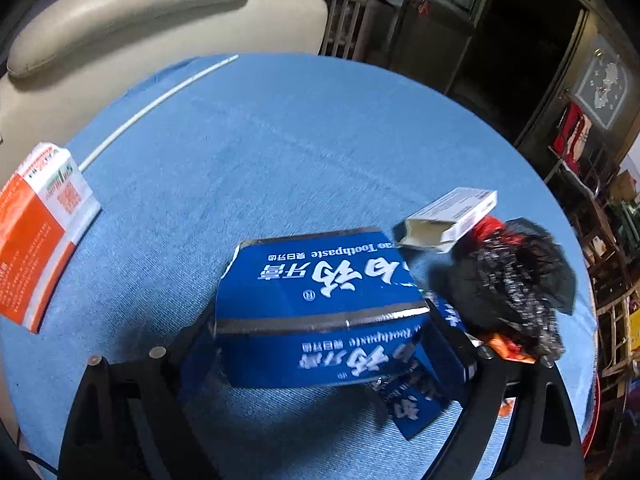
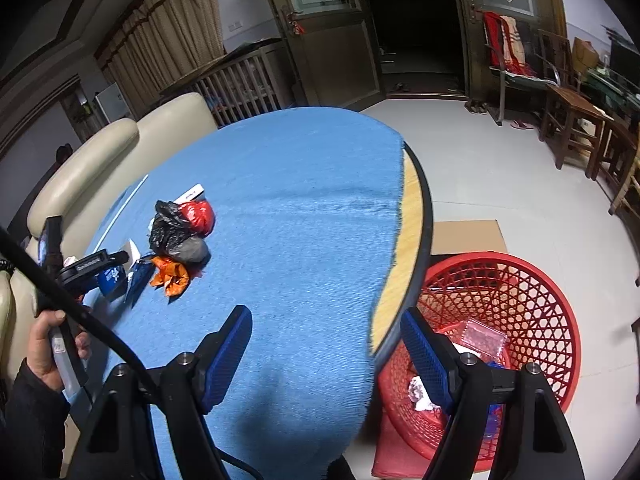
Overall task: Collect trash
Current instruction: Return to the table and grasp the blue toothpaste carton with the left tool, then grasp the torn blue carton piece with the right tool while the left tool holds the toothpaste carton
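- Left wrist view: the left gripper [image 1: 320,344] has its jaws spread wide, and a torn blue toothpaste box [image 1: 320,292] sits between them on the blue tablecloth [image 1: 260,152].
- The box nearly fills the gap. The ends of both fingers are hidden by it, so I cannot tell if either one touches it, and no squeeze shows on the cardboard.
- A torn-off blue flap [image 1: 412,404] lies just beside the box, on its near right corner.
- A crumpled black bag [image 1: 516,280] sits right of the box, with a small white carton [image 1: 452,216] leaning at its top and an orange wrapper [image 1: 508,348] at its near edge.
- An orange and white box [image 1: 40,232] lies well apart from the toothpaste box, at the cloth's left edge.
- Right wrist view: the right gripper [image 2: 326,356] has its blue-padded fingers [image 2: 228,356] spread apart with nothing between them, above the tablecloth's near edge.
- A red basket [image 2: 532,292] stands on the floor right of the table, partly behind the right finger, with a clear plastic tray [image 2: 482,338] and crumpled foil [image 2: 420,394] inside.
- Far left of the basket, on the cloth, the black bag, a red bag [image 2: 199,216] and the orange wrapper lie piled together.
- A hand [image 2: 48,344] grips the other tool's handle at the left edge.
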A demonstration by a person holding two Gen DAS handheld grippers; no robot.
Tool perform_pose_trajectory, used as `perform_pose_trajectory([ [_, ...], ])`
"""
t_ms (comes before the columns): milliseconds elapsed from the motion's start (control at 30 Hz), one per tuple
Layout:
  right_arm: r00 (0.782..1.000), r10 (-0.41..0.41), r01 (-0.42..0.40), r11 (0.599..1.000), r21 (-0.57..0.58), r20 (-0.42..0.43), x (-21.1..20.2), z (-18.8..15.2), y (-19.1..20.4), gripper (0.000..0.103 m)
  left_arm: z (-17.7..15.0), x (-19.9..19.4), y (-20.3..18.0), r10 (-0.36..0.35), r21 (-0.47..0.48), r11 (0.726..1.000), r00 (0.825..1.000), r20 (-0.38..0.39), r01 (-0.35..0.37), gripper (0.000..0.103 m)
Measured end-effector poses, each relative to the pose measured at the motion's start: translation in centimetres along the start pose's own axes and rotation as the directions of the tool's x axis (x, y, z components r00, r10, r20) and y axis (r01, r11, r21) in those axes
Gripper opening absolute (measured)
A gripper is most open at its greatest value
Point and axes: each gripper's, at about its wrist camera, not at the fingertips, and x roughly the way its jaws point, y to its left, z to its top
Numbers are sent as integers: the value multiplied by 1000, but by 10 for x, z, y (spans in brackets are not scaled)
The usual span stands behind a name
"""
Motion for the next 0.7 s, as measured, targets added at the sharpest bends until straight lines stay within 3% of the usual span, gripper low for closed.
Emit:
perform_pose_trajectory([
  [133,1000,0,0,1000,-19,1,0,2,9,80,-4,-4,5,-23,2,1000,999,35,23,90],
  [433,999,31,-34,996,-81,-40,19,4,47,80,-29,-42,34,87,-6,996,990,108,-87,89],
  [533,994,90,-99,986,-135,-70,33,5,83,80,-42,-48,47,122,-20,992,987,106,-121,89],
  [700,963,226,-253,946,-201,-147,70,7,153,80,-54,-57,65,160,-42,987,981,107,-157,89],
])
